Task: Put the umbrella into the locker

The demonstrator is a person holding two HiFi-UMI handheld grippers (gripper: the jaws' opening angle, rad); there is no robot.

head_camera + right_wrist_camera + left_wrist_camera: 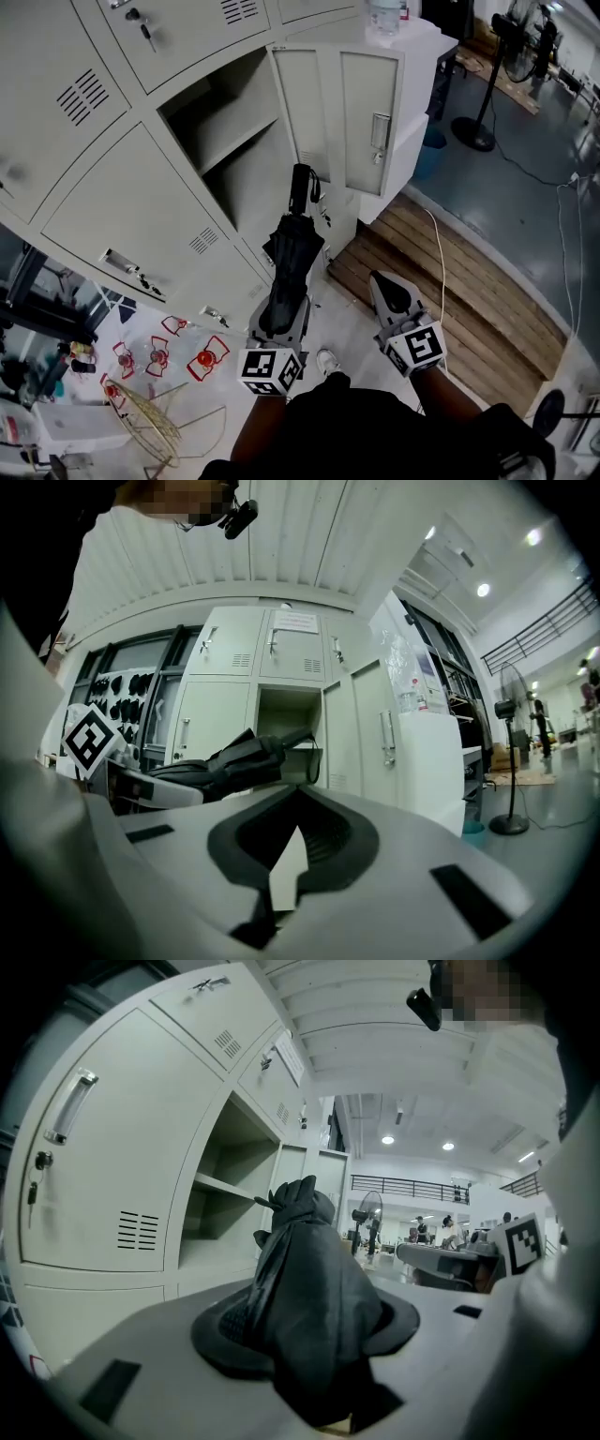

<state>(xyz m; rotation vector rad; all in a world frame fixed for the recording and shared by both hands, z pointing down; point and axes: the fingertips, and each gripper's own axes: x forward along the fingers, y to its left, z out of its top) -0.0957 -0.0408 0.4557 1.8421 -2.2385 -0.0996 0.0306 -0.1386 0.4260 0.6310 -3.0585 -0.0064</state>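
Note:
A folded black umbrella (291, 253) sticks out forward from my left gripper (284, 314), whose jaws are shut on its lower part. Its handle end (301, 186) points at the open locker compartment (234, 150), just in front of the opening. In the left gripper view the umbrella's fabric (305, 1279) fills the space between the jaws of the left gripper (309, 1321). The locker door (370, 122) stands swung open to the right. My right gripper (392, 292) hovers to the right of the umbrella, shut and holding nothing; in its own view the right gripper (298, 803) has the umbrella (239, 757) to its left.
A shelf (234, 141) divides the open compartment. Closed lockers (131, 216) lie to the left, one with keys (145, 28). Wooden planks (450, 272) and a white cable (439, 248) lie on the right. A pedestal fan (487, 84) and blue bin (431, 150) stand beyond. Red-and-white items (159, 356) lie lower left.

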